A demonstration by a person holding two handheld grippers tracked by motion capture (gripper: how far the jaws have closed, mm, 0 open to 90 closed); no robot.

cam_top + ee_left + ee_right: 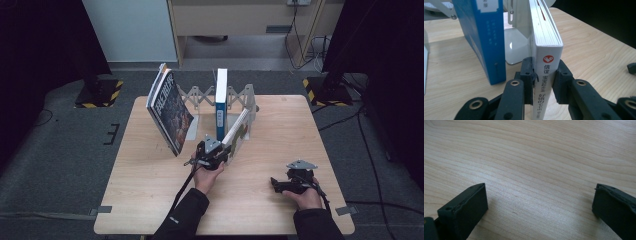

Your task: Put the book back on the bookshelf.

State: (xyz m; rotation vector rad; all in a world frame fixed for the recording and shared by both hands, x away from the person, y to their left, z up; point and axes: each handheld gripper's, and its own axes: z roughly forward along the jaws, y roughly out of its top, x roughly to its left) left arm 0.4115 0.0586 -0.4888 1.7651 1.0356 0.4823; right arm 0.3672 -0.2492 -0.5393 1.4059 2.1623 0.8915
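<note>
Pale wood of the table (150, 200) carries a folding book rack (240, 95) at its far middle, and the white book (547, 62) leans there just right of the upright blue book (486, 37), spine toward the person, its long axis tilted up and away. Left gripper (544, 82) has both pads pressed on that spine from either side, so any slide or straightening runs straight ahead of it, while a magazine (169, 112) leans at the rack's left end. Right gripper (539, 202) rests well apart on bare wood, jaws wide, holding nothing
</note>
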